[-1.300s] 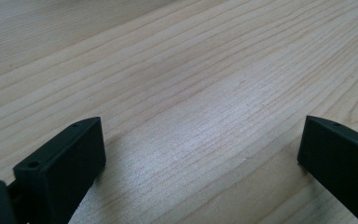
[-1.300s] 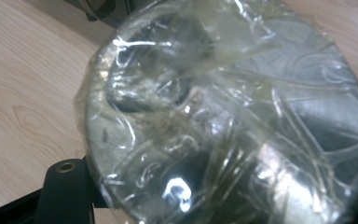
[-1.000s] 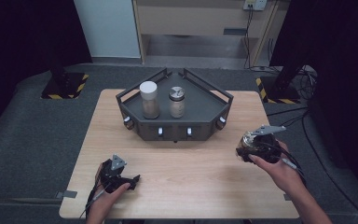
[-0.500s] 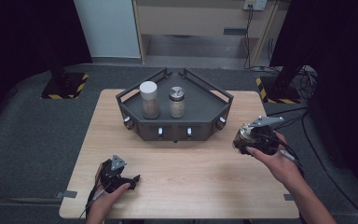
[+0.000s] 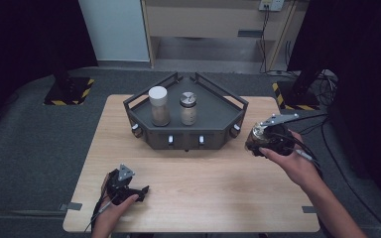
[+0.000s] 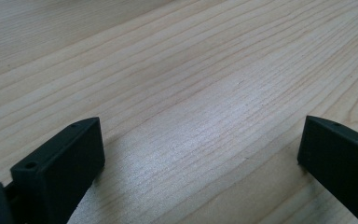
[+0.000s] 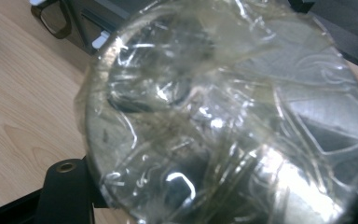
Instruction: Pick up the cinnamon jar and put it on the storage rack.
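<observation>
1. A dark tray (image 5: 218,134) sits at the far middle of the wood table (image 5: 203,188).
2. 2 jars stand in the tray: a white-lid jar (image 5: 158,105) on the left and a metal-lid jar (image 5: 188,108) just beside it.
3. The left gripper (image 5: 141,189) rests low at the near left of the table. Its jaws are spread wide with bare wood between them.
4. The right gripper (image 5: 252,144) is up by the tray's right corner. Its jaws pinch a clear jar (image 7: 228,116) with crinkly tape on the bottom.

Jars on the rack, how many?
2: white-lidded jar at left, metal-lidded jar at right, side by side. A third clear jar sits in the right gripper, off the rack.
</observation>
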`<control>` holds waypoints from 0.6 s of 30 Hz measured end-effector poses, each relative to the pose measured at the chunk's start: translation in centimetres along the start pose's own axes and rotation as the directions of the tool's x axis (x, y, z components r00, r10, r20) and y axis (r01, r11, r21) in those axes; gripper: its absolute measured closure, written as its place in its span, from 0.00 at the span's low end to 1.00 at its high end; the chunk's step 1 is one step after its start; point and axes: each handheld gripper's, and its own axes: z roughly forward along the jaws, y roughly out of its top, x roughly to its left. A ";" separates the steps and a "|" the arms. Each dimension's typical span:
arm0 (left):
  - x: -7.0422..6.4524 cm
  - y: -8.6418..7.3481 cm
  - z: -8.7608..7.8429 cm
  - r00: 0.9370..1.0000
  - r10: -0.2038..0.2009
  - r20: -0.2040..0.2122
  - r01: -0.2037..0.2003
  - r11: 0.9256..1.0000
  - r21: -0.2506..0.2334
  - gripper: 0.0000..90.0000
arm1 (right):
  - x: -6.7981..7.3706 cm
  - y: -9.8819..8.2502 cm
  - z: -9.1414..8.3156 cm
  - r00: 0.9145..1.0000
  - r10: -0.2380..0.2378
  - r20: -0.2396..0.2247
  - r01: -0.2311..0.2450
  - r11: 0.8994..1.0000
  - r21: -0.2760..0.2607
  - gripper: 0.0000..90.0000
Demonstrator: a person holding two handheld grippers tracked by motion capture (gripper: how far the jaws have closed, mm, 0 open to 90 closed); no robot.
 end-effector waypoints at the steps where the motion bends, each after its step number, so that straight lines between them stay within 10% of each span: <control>1: 0.0 0.0 0.0 1.000 0.000 0.000 0.000 1.000 0.000 0.00 | 0.0 0.1 0.0 1.000 0.003 -0.003 -0.003 1.000 -0.001 0.35; 18: 0.0 0.0 0.0 1.000 0.000 0.000 0.000 1.000 0.000 0.00 | -0.2 3.1 0.0 1.000 0.003 -0.008 -0.004 0.999 -0.035 0.35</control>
